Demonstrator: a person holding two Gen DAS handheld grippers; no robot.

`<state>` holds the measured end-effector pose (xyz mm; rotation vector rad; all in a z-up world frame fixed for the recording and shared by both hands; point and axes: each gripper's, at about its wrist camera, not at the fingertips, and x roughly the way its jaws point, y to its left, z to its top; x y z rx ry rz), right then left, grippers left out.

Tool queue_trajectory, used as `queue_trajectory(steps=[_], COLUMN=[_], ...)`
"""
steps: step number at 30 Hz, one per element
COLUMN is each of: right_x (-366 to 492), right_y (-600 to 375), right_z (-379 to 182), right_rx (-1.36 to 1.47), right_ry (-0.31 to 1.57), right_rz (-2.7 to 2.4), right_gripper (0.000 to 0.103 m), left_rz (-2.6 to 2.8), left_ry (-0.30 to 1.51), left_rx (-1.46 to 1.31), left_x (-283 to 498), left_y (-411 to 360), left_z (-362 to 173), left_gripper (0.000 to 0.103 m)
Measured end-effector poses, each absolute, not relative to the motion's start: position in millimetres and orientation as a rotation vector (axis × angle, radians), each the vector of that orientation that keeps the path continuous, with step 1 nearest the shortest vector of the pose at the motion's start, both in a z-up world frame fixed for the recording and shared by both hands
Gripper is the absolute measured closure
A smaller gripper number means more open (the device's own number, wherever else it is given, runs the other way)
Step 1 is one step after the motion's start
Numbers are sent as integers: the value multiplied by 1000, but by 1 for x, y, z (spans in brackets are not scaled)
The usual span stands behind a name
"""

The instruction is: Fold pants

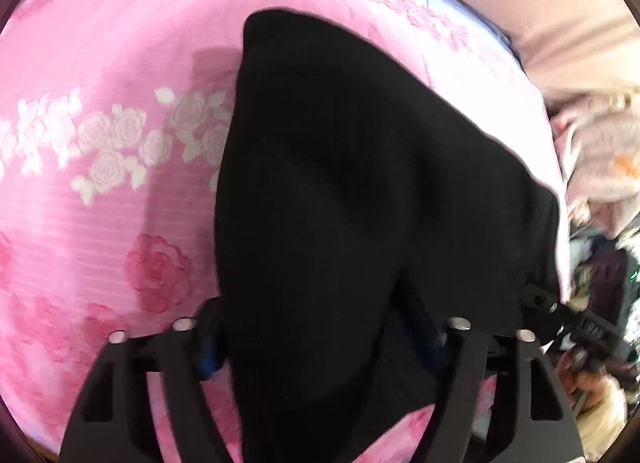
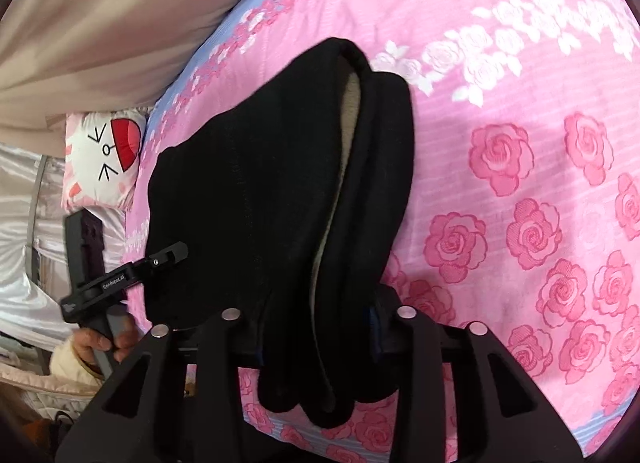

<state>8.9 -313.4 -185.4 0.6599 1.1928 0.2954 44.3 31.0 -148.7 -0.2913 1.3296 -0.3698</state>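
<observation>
The black pants (image 1: 352,183) lie folded lengthwise on a pink rose-print bedspread (image 1: 100,203). My left gripper (image 1: 320,347) is shut on the near end of the pants, with cloth bunched between its blue-padded fingers (image 1: 210,351). In the right wrist view the pants (image 2: 260,203) show a beige fleece lining at the fold. My right gripper (image 2: 316,339) is shut on the near hem layers. The other gripper (image 2: 120,283) is seen at the left, gripping the pants' edge, with a hand on its handle.
A beige curtain (image 2: 100,23) hangs behind the bed. A cat-face cushion (image 2: 106,159) sits at the bed's far corner. Shiny white fabric (image 2: 24,203) and clutter lie beside the bed. The bedspread (image 2: 520,183) stretches wide to the right.
</observation>
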Motion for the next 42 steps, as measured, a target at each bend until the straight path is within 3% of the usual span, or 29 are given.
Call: queue_trajectory(steps=[2,6,7,17,23,26,32,40,42], right_x=[10,9,8,6,35,71,167,278,288], right_y=[-316,-311,-308,-295,-307,-309,-316,-325,-330], right_z=[-193,-177,-169,-41,36,51,16,-131,-164], right_rx=[694,681,677,596,569,540,517,591,586], right_ry=[1198,1181,1168,984,808,752,763,907,929], right_rz=[299,314,326,435,500,511,496,412,377], right_gripper=[60,70,71,72,72,72,72,71,68], left_rz=[-374,-409,-427,-525,-587,-590,-545,-475,-425], left_ry=[1323,1306,1309,1195,989,915,873,993,1024], left_rx=[-251,-236,-256,-320,-274,-246,-188,-185,-163], left_x=[44,48,48,40,65,92,167,274,285], left_y=[22,17,20,34,36,35,26,12,14], left_z=[-149,-140,-134,-25,68,85,61,-84,-119], left_gripper=[20,67,71,73,73,73,72,72,67])
